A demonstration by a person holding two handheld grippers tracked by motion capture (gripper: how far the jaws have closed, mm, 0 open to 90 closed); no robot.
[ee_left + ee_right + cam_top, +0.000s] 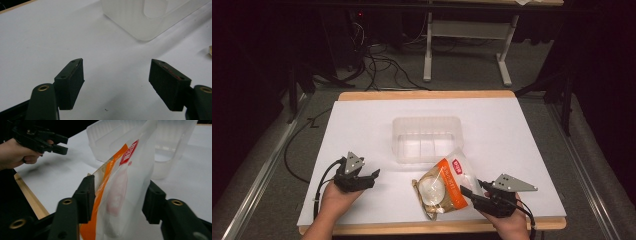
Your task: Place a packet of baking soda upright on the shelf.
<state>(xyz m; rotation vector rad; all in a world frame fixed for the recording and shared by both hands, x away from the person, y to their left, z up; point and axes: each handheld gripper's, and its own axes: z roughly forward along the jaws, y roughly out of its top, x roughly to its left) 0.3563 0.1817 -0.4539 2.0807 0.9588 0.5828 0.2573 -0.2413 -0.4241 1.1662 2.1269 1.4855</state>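
Now your right gripper [117, 200] straddles the snack bag [443, 186] near the tabletop's front edge, jaws spread, likely to grab it; your left gripper [117, 82] waits spread and empty.

Left gripper [373, 176] held low in the left hand [339, 192], jaws spread wide, right gripper [471, 194] in the right hand [510, 224], jaws parted

We see a brightly lit white table [362, 125] surrounded by a very dark room, so the floor and corners of the high view sink into near black. Light falls from above, leaving soft, faint shadows beside the clear plastic bin [428, 137]. All three pictures look soft and slightly grainy. In the right gripper view, the nearest jaws and the snack bag [120, 185] blur at close range; its film shows mild sheen.
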